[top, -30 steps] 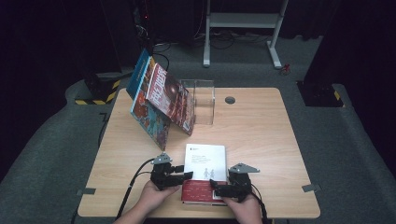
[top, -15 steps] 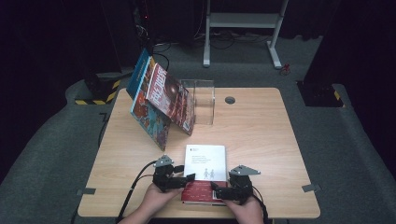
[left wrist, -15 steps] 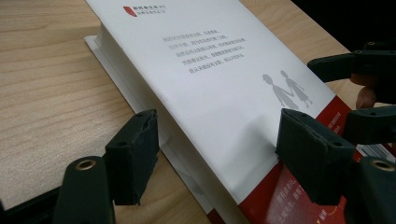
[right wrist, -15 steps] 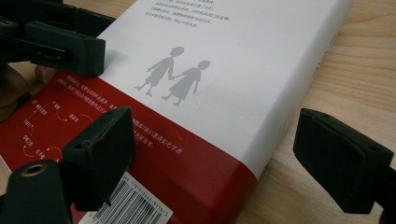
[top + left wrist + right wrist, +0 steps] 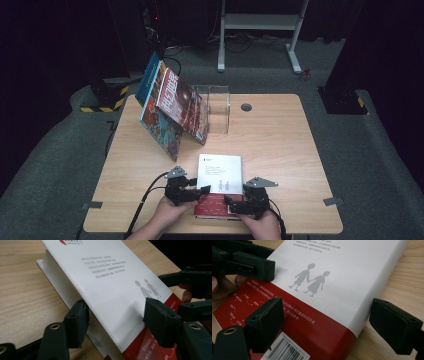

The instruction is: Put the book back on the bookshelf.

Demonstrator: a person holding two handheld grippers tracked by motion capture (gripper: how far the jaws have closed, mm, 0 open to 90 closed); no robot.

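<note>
So the book [image 5: 218,175] is a thick paperback lying flat near the front edge of the table [image 5: 280,145], back cover up. Smooth matte cover, white over most of it with a dark red band at the near end, a grey silhouette of two figures holding hands, small grey print above them and a barcode down in the red part. The page block looks clean white and chunky along the side.

The left gripper [image 5: 200,191] sits at the book's left near corner. Its blocky black jaws straddle that edge, one on the cover, the other down by the page block, and they've just been closing in a bit. Whether the pads actually press on the book, I can't tell. The right gripper [image 5: 231,201] is at the book's right near corner with its jaws set wide, one over the red band, the other clear of the spine side above bare wood, so it's holding nothing.

Behind the book, a clear plastic stand [image 5: 216,107] with a few glossy colourful books [image 5: 172,107] leaning against it on the left. Table is pale wood grain, rounded corners, with a round grommet [image 5: 246,107] behind the book to the right. Floor is grey carpet, the room beyond is dark, with a white metal frame [image 5: 260,22] at the back.
</note>
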